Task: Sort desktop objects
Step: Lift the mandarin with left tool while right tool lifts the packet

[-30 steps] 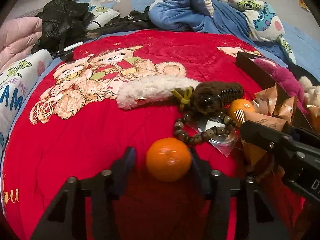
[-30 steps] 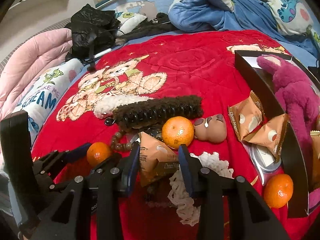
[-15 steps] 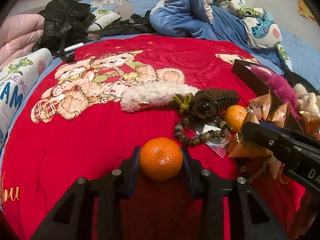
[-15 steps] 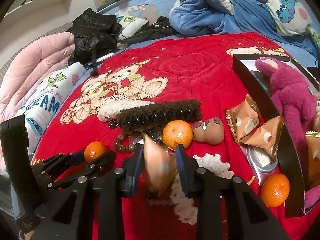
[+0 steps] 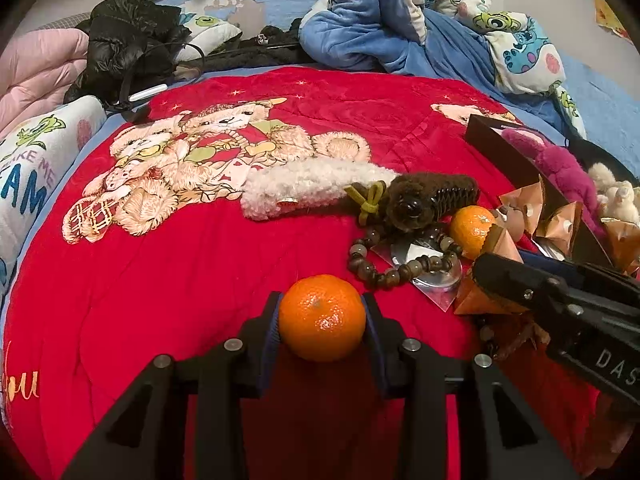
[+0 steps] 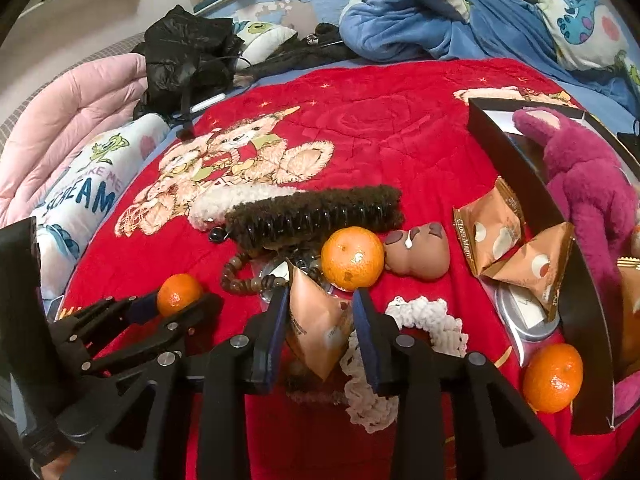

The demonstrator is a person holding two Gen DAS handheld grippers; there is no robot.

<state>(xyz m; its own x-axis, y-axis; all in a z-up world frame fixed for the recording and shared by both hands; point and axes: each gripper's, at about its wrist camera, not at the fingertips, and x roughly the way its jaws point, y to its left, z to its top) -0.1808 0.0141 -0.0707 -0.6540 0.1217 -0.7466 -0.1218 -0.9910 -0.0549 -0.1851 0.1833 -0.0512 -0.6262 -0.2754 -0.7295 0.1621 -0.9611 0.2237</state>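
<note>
I find my left gripper (image 5: 322, 320) clamped on a tangerine (image 5: 322, 317) above the red blanket (image 5: 180, 272). My right gripper (image 6: 320, 320) grips a brown snack packet (image 6: 318, 320), just beside the bead bracelet (image 6: 244, 276) and second tangerine (image 6: 352, 259).

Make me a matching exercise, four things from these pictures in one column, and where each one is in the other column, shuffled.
1. mandarin
2. snack packet
3. pink plush toy
4. bead bracelet

A. inside the black box
B. between the left gripper jaws
C. lying on the red blanket
D. between the right gripper jaws

Pairs: 1-B, 2-D, 3-A, 4-C
</note>
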